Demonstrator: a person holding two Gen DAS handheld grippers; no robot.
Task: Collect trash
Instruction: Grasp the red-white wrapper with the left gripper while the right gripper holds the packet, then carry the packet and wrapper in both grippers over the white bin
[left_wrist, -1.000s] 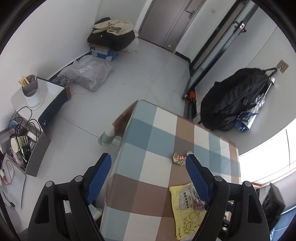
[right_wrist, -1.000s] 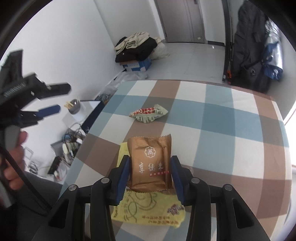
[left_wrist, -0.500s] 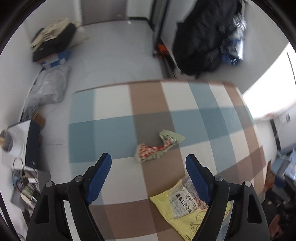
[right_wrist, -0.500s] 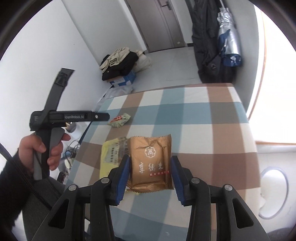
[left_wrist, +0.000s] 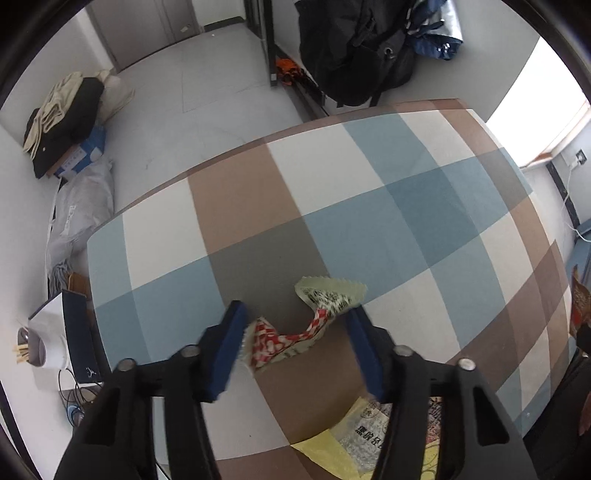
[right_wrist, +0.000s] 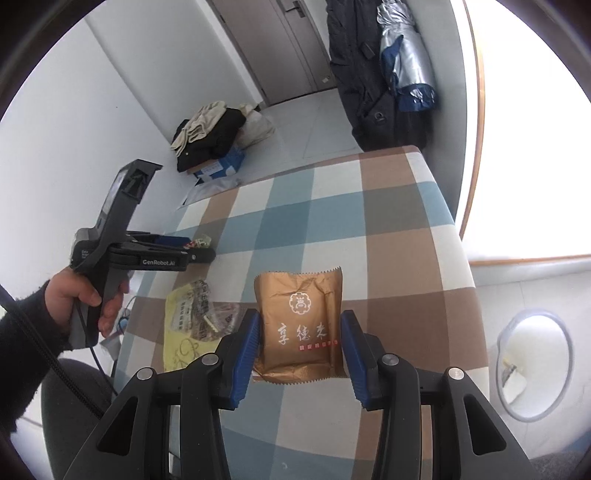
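- The left gripper (left_wrist: 293, 332) is spread open and straddles the red-and-green wrapper (left_wrist: 295, 332), one pad at each end; whether the pads touch it I cannot tell.
- The wrapper's long axis runs across the gap from pad to pad, so closing should squeeze it endwise.
- The right gripper (right_wrist: 300, 343) is clamped on the gold snack packet (right_wrist: 300, 325), raised over the checked tablecloth (right_wrist: 388, 240).
- The yellow bag (right_wrist: 188, 332) lies flat near the left gripper, and the white bin (right_wrist: 532, 365) sits right of the table.
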